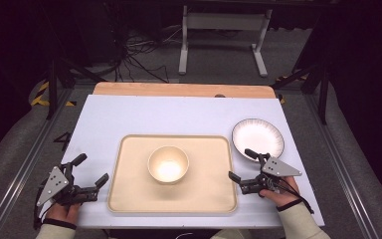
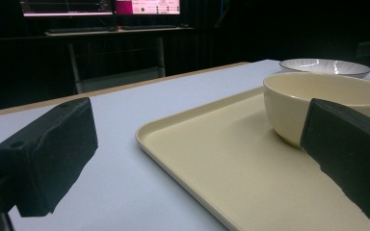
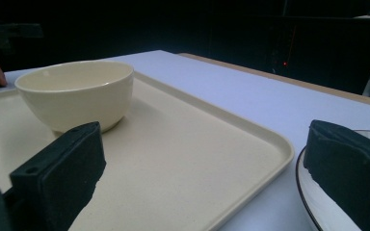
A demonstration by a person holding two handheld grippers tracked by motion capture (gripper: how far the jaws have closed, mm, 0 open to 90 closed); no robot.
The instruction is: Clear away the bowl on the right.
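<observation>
1. Both grippers are seen from the high view, held low at the near edge of the table: the left gripper (image 1: 93, 171) just left of the tray, the right gripper (image 1: 243, 164) at the tray's right edge.
2. Each gripper's jaws are spread wide and nothing is grasped between them.
3. A cream bowl (image 1: 168, 164) is placed upright at the middle of a cream tray (image 1: 129, 199); it looks empty.
4. In the left gripper view, the bowl (image 2: 289, 103) is seen partly behind the right-hand jaw, with the tray's rounded corner (image 2: 147, 137) between the jaws.
5. In the right gripper view, the bowl (image 3: 77, 94) is seen beyond the left-hand jaw, and the other jaw is held over the plate's rim.
6. A white plate (image 1: 266, 133) with a dark rim is set just right of the tray's far corner, on the table.
7. The table (image 1: 144, 114) is covered in pale lilac, with a wooden strip (image 1: 179, 89) along its far edge.
8. A white stand (image 1: 224, 35) and tangled cables (image 1: 134, 55) are seen on the dark floor beyond.
</observation>
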